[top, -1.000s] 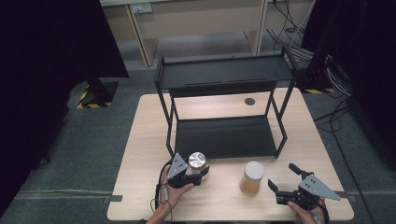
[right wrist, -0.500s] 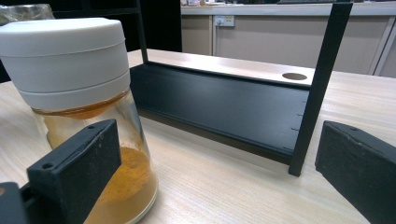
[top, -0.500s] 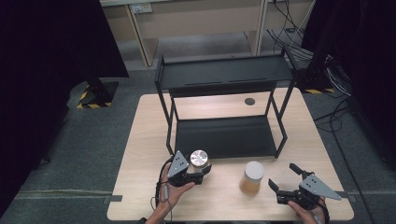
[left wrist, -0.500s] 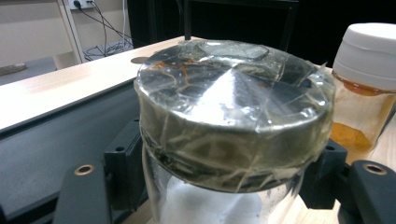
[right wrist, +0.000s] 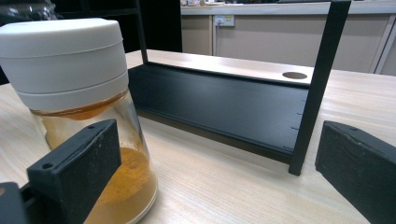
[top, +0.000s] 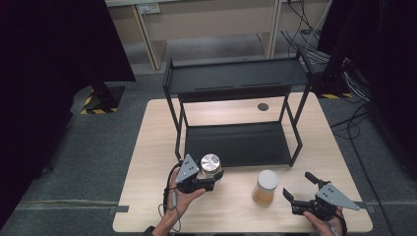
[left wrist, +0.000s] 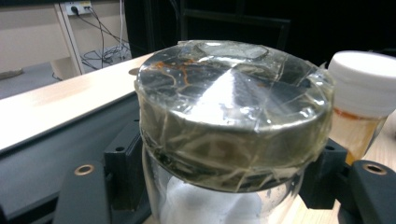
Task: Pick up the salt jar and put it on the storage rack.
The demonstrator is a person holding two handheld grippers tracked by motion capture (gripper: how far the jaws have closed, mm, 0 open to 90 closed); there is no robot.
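Your left gripper (top: 209, 181) clamps the silver-lidded jar (top: 210, 164) between both jaws, just in front of the black rack (top: 236, 142). Your right gripper (top: 299, 188) stands wide open, the white-lidded jar (top: 266, 187) just beside its left jaw.

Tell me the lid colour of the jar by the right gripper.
White lid, clearest in the right gripper view.
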